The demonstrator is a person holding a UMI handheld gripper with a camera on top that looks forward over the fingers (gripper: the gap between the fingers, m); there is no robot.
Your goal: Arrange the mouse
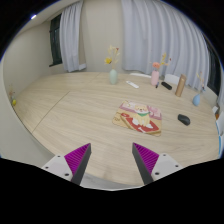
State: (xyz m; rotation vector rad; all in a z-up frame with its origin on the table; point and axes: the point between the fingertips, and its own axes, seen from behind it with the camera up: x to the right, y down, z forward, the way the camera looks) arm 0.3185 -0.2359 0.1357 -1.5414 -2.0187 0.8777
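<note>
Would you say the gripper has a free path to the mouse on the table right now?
Probably yes: the gripper is open with nothing between its fingers, and bare table lies ahead. The mouse sits beyond them, past the patterned mat.

A small dark mouse is seen lying flat on the pale wooden tabletop, at the right of the frame. It is placed just right of a colourful mat, nothing touching it. Finer detail cannot be made out.

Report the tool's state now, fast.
Tool: open, holding nothing; its fingers hang above the bare table, well short of the mouse.
</note>
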